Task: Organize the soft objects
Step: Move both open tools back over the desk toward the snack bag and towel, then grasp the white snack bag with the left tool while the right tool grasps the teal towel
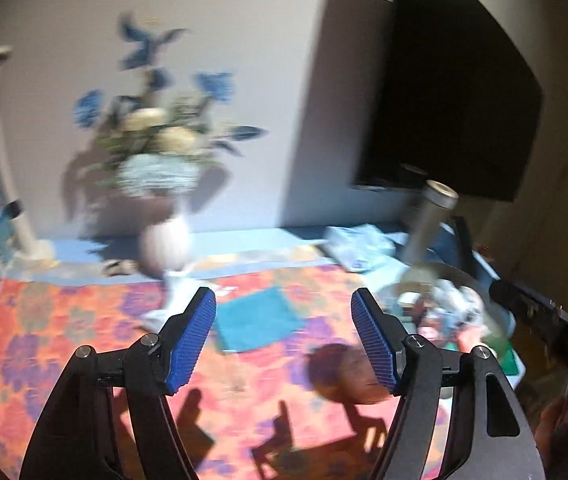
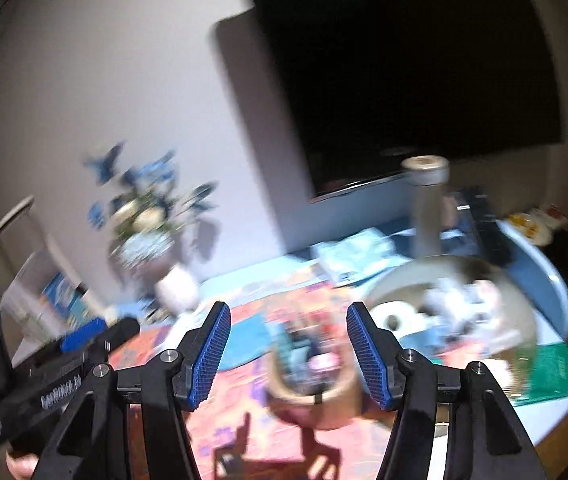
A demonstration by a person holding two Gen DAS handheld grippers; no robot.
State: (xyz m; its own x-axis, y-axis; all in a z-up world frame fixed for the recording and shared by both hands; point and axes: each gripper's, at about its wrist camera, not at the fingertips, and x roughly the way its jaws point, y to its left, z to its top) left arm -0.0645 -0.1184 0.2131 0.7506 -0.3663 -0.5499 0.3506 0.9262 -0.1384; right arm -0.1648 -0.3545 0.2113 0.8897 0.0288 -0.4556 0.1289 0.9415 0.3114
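While both views blur, left gripper (image 1: pixel 284 336) and right gripper (image 2: pixel 288 354) gape over what seems a floral cloth (image 1: pixel 83 340)

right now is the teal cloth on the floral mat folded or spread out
Folded, it seems: the teal cloth lies flat as a small neat square on the floral mat. Blur hides its layers.

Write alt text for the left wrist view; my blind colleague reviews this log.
The open, empty left claw hovers over a floral orange tablecloth, aimed at a folded teal cloth. A blurred white vase of blue and cream flowers stands behind.
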